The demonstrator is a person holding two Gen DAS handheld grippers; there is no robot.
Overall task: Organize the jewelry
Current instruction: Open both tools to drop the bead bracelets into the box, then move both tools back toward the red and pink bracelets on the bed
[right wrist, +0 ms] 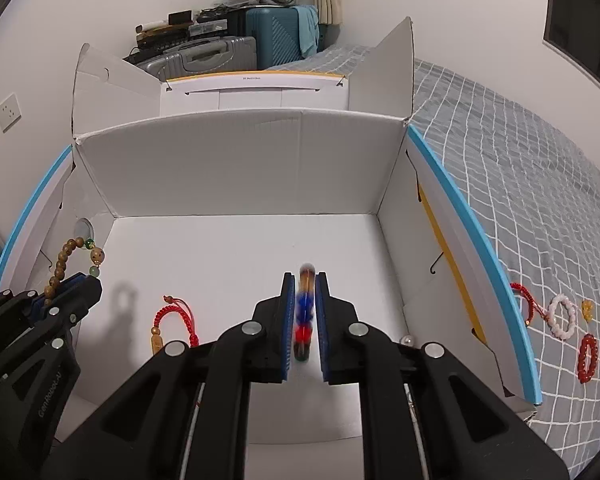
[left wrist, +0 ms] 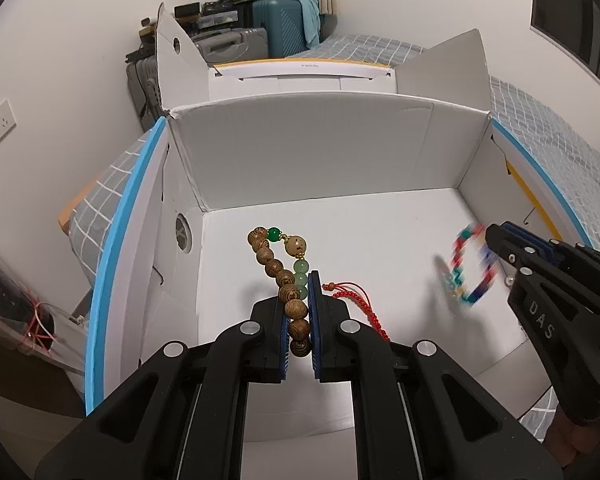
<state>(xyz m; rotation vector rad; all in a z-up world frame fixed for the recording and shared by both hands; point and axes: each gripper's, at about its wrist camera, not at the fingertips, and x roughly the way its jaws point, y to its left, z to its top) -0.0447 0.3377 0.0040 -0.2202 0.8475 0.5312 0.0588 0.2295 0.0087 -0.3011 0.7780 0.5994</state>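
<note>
Wooden bead bracelet (left wrist: 283, 276) pinched between the blue pads of the left hand-held gripper (left wrist: 300, 312), nearly closed on it, hanging over the floor of the open white cardboard box (left wrist: 320, 152). Brown beads on one side, green ones plus a big tan bead on the other. Same bracelet visible from the right wrist view, sticking up out of the left hand-held gripper (right wrist: 66, 286) near the box's left wall.

Multicolored bead bracelet (right wrist: 305, 308) clamped in the right hand-held gripper (right wrist: 305, 312), jaws narrowly apart around it, blurry as heck. From the left wrist view, a smeared ring of red, teal and blue (left wrist: 470, 266) dangling at the tips of the right hand-held gripper (left wrist: 496, 240), above the right part of the box floor.

Red braided cord bracelet (right wrist: 176, 320) lying flat on the box floor, between the two grippers.

Outside the box on the grey checked bedspread (right wrist: 520, 160): white bead bracelet (right wrist: 562, 316), red bead bracelet (right wrist: 587, 358), another red cord piece (right wrist: 526, 300) and a small yellowish trinket (right wrist: 587, 309), all near each other beside the right flap.
</note>
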